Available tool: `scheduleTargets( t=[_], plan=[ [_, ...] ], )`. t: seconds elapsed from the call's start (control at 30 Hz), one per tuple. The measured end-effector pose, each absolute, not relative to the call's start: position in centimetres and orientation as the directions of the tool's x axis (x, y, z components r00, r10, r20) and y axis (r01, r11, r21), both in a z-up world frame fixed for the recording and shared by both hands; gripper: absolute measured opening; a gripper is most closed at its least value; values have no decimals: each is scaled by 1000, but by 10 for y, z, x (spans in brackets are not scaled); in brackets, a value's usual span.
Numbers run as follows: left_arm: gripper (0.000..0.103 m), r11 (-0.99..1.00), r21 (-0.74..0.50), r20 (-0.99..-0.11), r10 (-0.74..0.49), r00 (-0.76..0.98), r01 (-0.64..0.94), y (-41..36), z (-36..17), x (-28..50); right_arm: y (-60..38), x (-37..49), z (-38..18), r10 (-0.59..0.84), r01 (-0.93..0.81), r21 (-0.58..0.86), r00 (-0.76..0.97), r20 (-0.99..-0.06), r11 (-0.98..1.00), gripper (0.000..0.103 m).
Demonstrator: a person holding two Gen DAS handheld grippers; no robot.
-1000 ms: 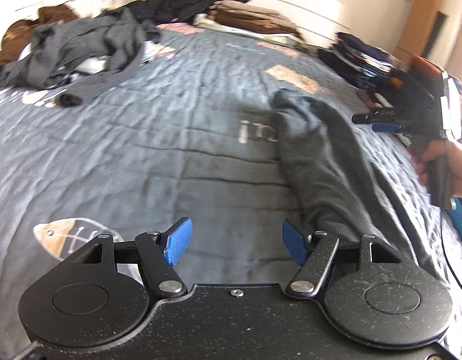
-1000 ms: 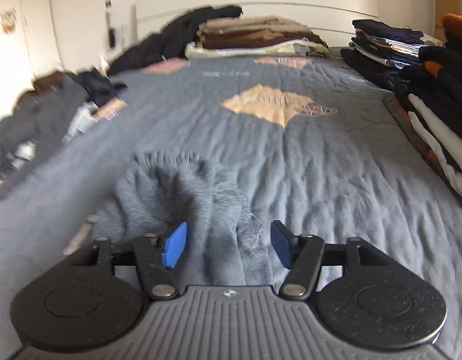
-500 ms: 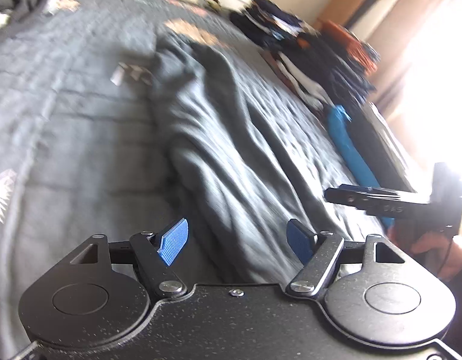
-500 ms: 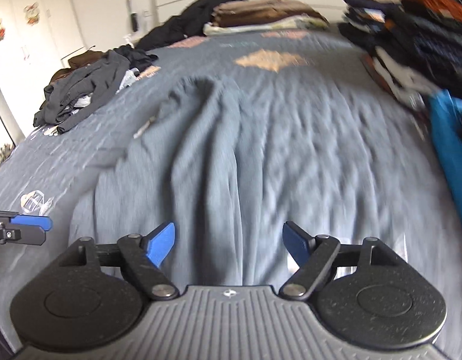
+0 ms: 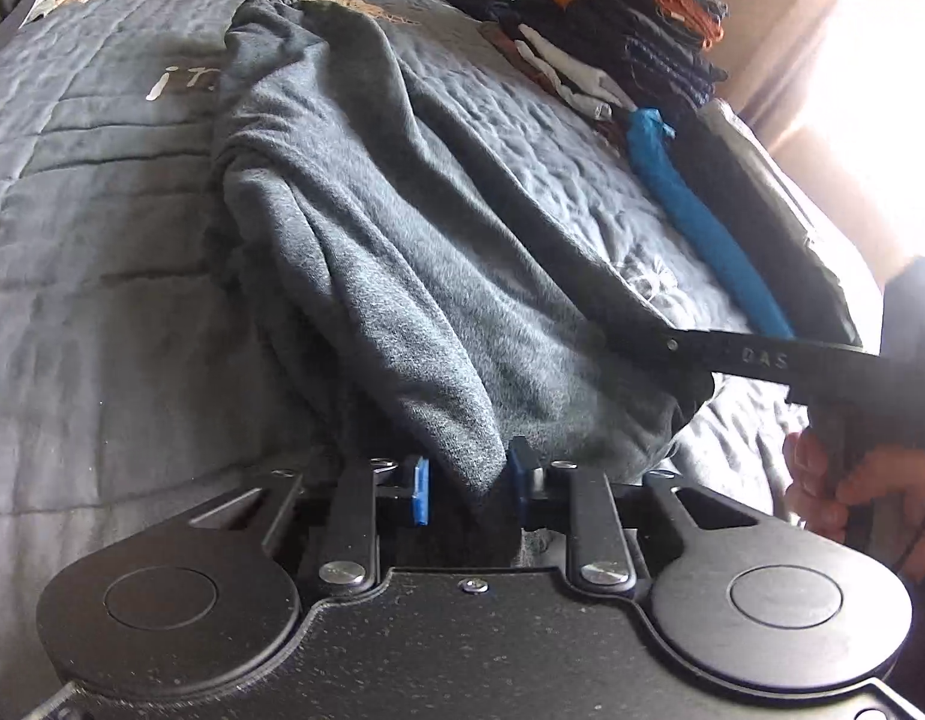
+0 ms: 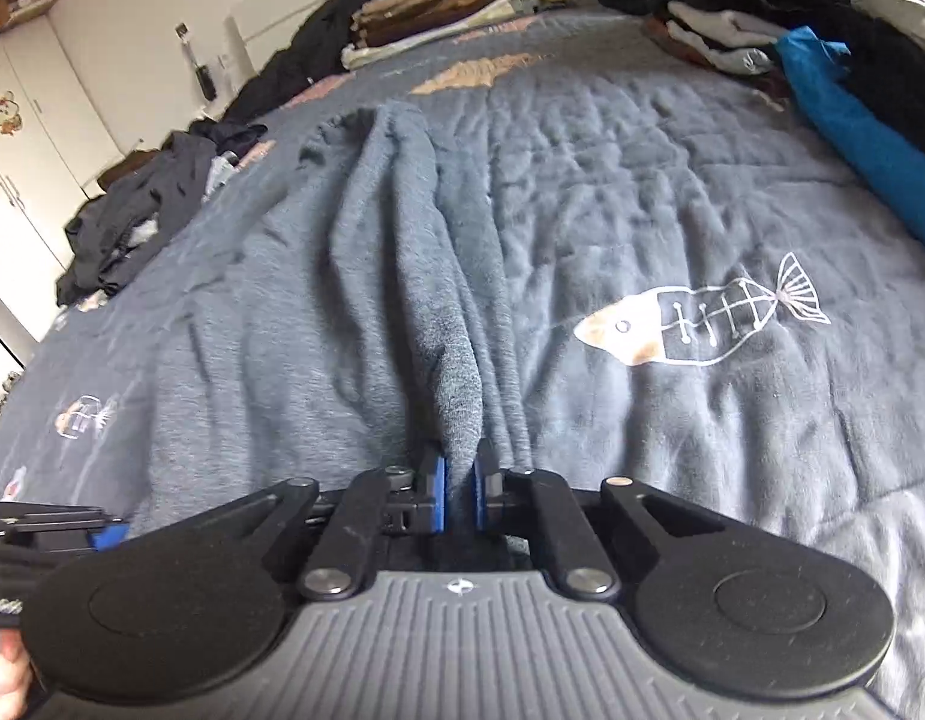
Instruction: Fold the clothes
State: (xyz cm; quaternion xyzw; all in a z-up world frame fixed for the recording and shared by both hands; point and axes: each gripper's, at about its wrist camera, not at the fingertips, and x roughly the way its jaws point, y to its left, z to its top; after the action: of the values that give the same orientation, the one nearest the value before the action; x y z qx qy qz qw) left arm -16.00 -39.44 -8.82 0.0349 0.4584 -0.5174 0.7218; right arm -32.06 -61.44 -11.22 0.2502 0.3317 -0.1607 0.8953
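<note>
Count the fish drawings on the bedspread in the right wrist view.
2. A large fish skeleton lies right of the grey garment; a smaller, fainter one sits near the left edge. Others may be hidden under the clothes.

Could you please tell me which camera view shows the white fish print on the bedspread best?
The right wrist view: the fish print lies whole and sharp on the bedspread. The left wrist view does not show it.
</note>
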Motion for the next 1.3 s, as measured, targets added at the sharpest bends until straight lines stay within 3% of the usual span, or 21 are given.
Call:
scheduleTargets(
  t=[0.23,0.37,0.4,0.43,0.5,0.53,0.6,0.7,0.93,0.97,1.03,1.2,1.3],
  plan=[
    [22,422,-410,-744,-667,-29,809,-395,-86,-150,-603,-342,-92,-98,424,366,752,-651,828,6],
    [36,412,-349,-780,-626,-17,842,-396,-87,-153,-604,-343,-110,-107,448,337,716,-689,828,10],
    [48,412,-337,-778,-628,-4,847,-393,-82,-152,-605,-345,-112,-107,454,348,719,-687,820,12],
    [68,412,-324,-775,-632,11,852,-390,-78,-150,-607,-347,-115,-107,461,359,721,-685,812,14],
    [83,422,-329,-758,-651,31,845,-384,-75,-145,-609,-353,-114,-112,460,371,735,-669,807,23],
    [83,428,-350,-752,-658,22,833,-381,-77,-141,-609,-356,-111,-116,455,372,745,-657,809,28],
    [83,442,-403,-744,-668,-6,802,-379,-83,-136,-614,-362,-107,-120,448,377,757,-642,810,51],
    [83,470,-486,-742,-668,-64,737,-379,-102,-132,-624,-366,-110,-62,434,458,775,-629,776,63],
    [80,491,-619,-670,-738,-85,613,-372,-127,-121,-624,-357,-118,-56,443,462,765,-641,769,67],
    [76,478,-645,-651,-753,-100,597,-372,-128,-121,-623,-356,-119,-53,443,464,765,-642,767,67],
    [46,453,-674,-629,-767,-131,584,-372,-129,-121,-623,-355,-120,-55,444,455,760,-647,772,67],
    [46,423,-690,-616,-770,-169,588,-380,-134,-126,-623,-352,-124,-52,450,444,745,-665,775,68],
    [60,408,-720,-587,-789,-180,562,-386,-141,-125,-624,-351,-125,-56,455,442,743,-667,773,68]
  ],
)
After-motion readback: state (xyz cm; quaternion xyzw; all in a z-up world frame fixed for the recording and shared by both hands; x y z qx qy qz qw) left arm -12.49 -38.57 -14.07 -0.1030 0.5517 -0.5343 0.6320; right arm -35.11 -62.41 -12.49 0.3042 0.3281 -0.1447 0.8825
